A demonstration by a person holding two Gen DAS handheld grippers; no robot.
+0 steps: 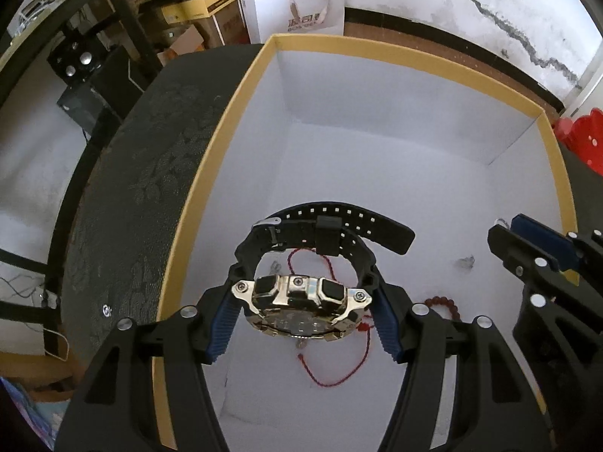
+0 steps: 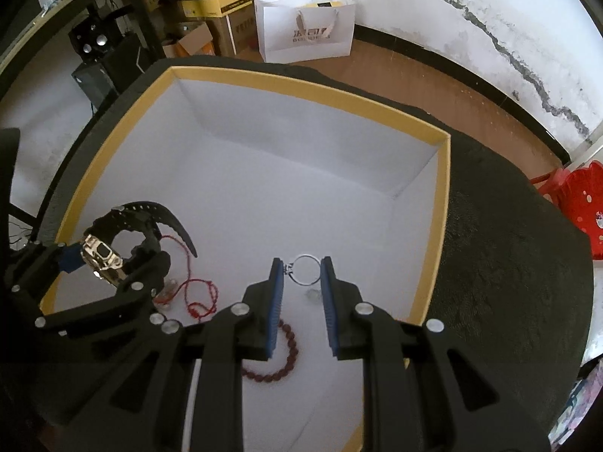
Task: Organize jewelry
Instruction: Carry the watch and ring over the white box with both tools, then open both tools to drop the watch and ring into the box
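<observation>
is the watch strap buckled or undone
Buckled. In the left wrist view the watch, held in the left gripper, has its strap closed in a loop, tail through the keeper.

Soft daylight, heavy fisheye warp

Both views are sharp at centre; the box (image 1: 377, 158) interior reads bluish-white, shadowed along its walls, glare glints on the watch (image 1: 301, 297), and black vignette fills the corners.

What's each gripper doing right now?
Left gripper: shut on the watch, above the box.
Right gripper: shut on the ring.
</observation>
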